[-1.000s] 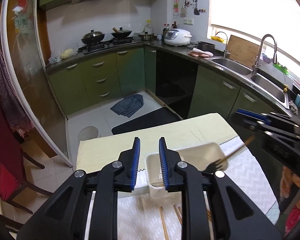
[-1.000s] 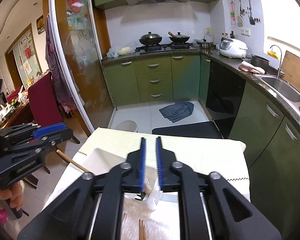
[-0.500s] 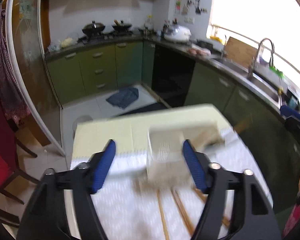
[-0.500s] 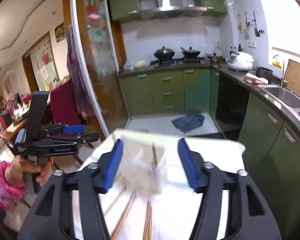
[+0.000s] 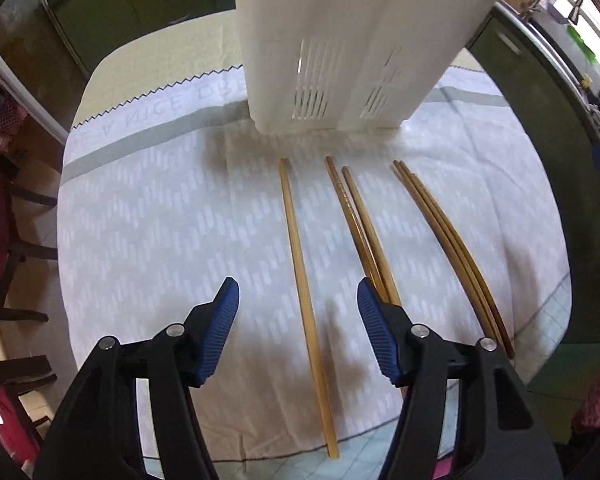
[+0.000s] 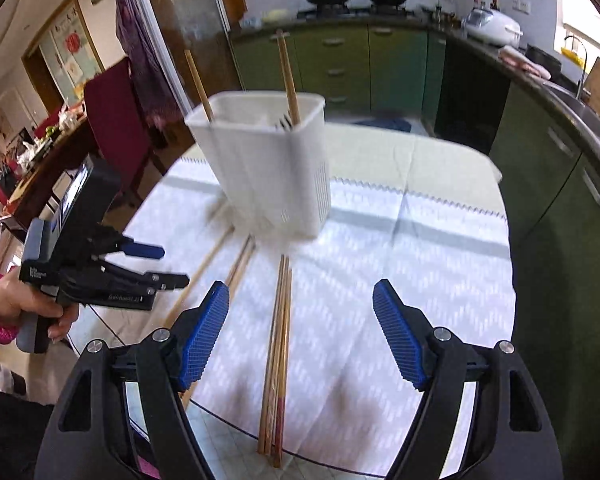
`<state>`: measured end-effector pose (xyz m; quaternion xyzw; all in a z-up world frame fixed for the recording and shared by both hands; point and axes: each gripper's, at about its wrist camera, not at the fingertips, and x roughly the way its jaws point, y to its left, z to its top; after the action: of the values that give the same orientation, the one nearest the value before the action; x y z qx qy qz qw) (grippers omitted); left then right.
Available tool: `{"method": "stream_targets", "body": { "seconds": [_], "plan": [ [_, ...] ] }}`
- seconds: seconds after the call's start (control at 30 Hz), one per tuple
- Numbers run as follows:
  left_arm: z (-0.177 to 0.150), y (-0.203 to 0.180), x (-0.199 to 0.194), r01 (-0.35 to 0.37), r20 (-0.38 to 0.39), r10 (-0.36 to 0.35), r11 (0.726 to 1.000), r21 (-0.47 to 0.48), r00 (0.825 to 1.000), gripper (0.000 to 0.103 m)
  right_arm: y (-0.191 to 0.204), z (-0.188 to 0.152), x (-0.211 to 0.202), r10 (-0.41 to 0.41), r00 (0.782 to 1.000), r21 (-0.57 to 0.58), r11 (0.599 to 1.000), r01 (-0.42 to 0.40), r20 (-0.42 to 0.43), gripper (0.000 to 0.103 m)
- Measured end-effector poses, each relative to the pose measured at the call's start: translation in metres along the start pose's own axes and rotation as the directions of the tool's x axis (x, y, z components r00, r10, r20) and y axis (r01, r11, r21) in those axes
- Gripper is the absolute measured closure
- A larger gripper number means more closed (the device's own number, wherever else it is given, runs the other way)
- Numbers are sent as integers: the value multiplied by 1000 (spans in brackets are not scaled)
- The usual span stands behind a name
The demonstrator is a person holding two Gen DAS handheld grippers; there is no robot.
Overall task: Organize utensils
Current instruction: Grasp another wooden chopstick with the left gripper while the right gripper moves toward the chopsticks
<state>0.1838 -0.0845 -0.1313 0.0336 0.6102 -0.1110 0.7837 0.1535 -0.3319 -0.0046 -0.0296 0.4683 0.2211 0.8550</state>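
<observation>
A white slotted utensil holder [image 5: 340, 44] stands on the cloth-covered table; in the right wrist view [image 6: 268, 168] it holds upright wooden utensil handles [image 6: 288, 76]. Several wooden chopsticks lie on the cloth in front of it. My left gripper [image 5: 298, 312] is open above a single chopstick [image 5: 304, 272], with a pair [image 5: 360, 224] by its right finger. My right gripper [image 6: 300, 320] is open over a bundle of chopsticks [image 6: 278, 344]. The left gripper also shows in the right wrist view [image 6: 152, 276], low at the table's left edge.
A white patterned cloth [image 5: 160, 220] covers the round table. More chopsticks [image 5: 452, 240] lie at the right. Red chairs [image 6: 112, 112] stand left of the table. Green kitchen cabinets [image 6: 340, 64] and a counter run behind and to the right.
Both grippers have opened wide and dropped toward the table. The fork that the right gripper held has gone into the holder. Both cameras now look down on the chopsticks.
</observation>
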Motion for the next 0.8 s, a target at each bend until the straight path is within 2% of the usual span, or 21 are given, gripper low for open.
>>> {"method": "stream_targets", "body": {
  "seconds": [0.03,0.1,0.17,0.2,0.3,0.43,0.47,0.5,0.63,0.7,0.8],
  "plan": [
    [2,-1,4,-9,-7,9,1000,2,1000,46,-1,-2,4,-5,1000,-1,1000,5,-14,29],
    [5,-5,10,-22,-22,22,1000,-4,1000,71,-1,-2,14,-20,999,-4,1000,20,-44,30],
    [10,-4,20,-18,-60,17,1000,-18,998,83,0,0,23,-37,997,-9,999,37,-69,35],
    [11,-5,23,-19,-70,18,1000,-24,997,85,-1,-2,29,-42,996,-8,999,41,-84,37],
    [11,-4,32,-31,-94,28,999,-29,995,85,-4,-4,42,-51,992,-8,999,50,-112,37],
    [11,-4,32,-44,-88,41,998,-38,995,86,-6,-2,52,-57,990,-17,998,55,-131,39],
    [13,-4,33,-50,-86,47,998,-34,995,90,-6,-1,55,-60,989,-23,998,57,-137,40],
    [14,-4,33,-56,-84,53,998,-28,995,95,-4,1,59,-61,987,-29,998,57,-146,45],
    [15,-2,35,-53,-90,52,999,-9,995,96,1,5,82,-48,975,-44,998,39,-217,67],
    [14,5,32,-58,-90,57,998,-9,994,96,3,6,100,-31,964,-47,999,19,-263,68],
    [10,17,30,-68,-89,66,998,-14,994,96,6,3,122,-20,948,-54,999,2,-319,75]
  ]
}}
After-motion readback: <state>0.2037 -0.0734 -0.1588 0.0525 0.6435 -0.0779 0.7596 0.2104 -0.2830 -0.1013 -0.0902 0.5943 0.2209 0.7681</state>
